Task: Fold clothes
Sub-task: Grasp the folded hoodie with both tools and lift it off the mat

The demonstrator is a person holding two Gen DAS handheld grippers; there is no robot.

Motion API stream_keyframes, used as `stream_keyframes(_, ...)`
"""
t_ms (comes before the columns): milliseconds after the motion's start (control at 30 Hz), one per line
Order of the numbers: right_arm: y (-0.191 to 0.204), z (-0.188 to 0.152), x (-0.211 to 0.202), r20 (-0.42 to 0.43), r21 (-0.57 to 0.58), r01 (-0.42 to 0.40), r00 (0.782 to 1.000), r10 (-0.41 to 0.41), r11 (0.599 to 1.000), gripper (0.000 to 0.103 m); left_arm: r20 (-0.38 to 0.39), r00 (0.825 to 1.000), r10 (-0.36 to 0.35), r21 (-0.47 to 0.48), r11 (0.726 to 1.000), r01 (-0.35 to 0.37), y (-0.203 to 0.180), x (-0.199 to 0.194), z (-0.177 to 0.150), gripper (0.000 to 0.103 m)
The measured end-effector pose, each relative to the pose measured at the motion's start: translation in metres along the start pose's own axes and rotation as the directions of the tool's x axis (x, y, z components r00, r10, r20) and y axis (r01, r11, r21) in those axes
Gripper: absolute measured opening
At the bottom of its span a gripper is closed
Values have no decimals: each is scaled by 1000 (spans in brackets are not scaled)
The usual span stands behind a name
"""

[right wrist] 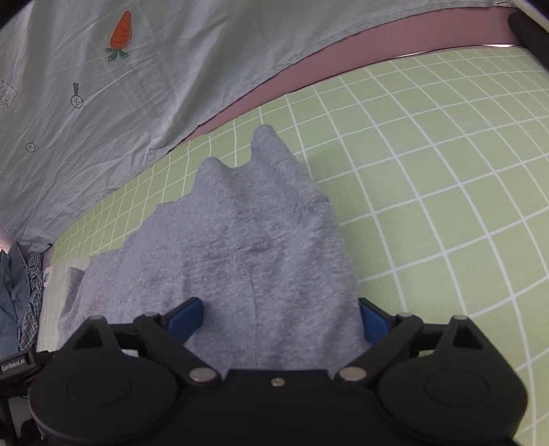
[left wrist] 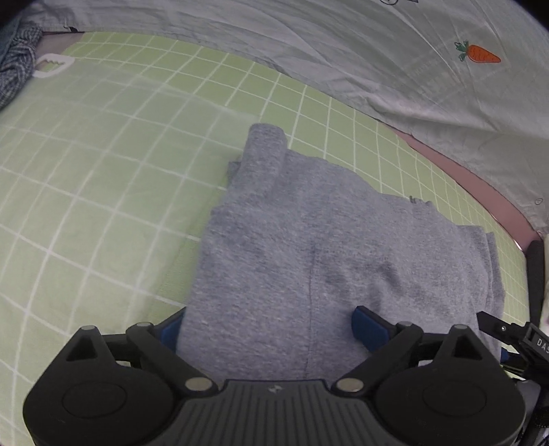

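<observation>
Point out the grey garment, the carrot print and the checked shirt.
grey garment (left wrist: 308,247): left wrist view, middle of the folded top layer.
carrot print (right wrist: 121,30): right wrist view, orange body of the carrot on the pale sheet.
checked shirt (left wrist: 17,65): left wrist view, crumpled cloth at the left edge.

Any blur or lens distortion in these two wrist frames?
Left wrist: grid lines on the green sheet bow strongly, corners vignette dark, grey garment slightly soft. Right wrist: same bowing on the sheet, garment fuzzy; flat light, no glare.

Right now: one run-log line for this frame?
step: fold clothes | left gripper: open | right gripper: open | grey garment: folded, lying on green checked sheet, between both grippers' jaws, ungripped
</observation>
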State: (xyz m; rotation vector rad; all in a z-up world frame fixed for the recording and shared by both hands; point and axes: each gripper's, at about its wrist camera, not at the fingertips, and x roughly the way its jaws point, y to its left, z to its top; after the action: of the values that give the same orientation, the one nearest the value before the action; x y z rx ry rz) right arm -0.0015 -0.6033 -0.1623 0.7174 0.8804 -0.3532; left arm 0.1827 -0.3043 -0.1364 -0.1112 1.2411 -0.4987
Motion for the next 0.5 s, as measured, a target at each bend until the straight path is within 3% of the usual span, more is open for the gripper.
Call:
stream_keyframes(233, 27, -5, 11, -20, -80, -25, 1000, 24, 996, 103, 21, 1000, 9, 24, 1000, -9, -15, 4, -2, 102)
stream_keyframes(300, 35, -7, 16, -29, -83, -41, 999, 39, 996, 103, 17, 1000, -12, 38, 999, 11, -23, 5, -2, 96)
stream_keyframes(333, 40, -9, 17, -42, -86, -69, 997, 65, 994, 103, 18, 1000, -7, 73, 997, 5, -31, 4, -3, 84)
stream_keyframes(400, 51, -14, 20, -68, -92, -125, 991, 119, 988, 92, 20, 1000, -2, 85, 996, 1, -40, 1, -5, 66)
stream_keyframes(433, 56, -19, 20, -75, -89, -151, 987, 144, 985, 66, 21, 1000, -2, 83, 997, 0, -45, -1, -6, 55)
stream_keyframes(467, 59, -23, 19, -68, -67, -164, 985, 159, 984, 58, 26, 1000, -3, 83, 997, 1, -47, -5, -7, 46)
stream_keyframes(500, 60, -27, 15, -53, -45, -162, 986, 160, 986, 56, 33, 999, -5, 83, 997, 3, -48, -12, -8, 44)
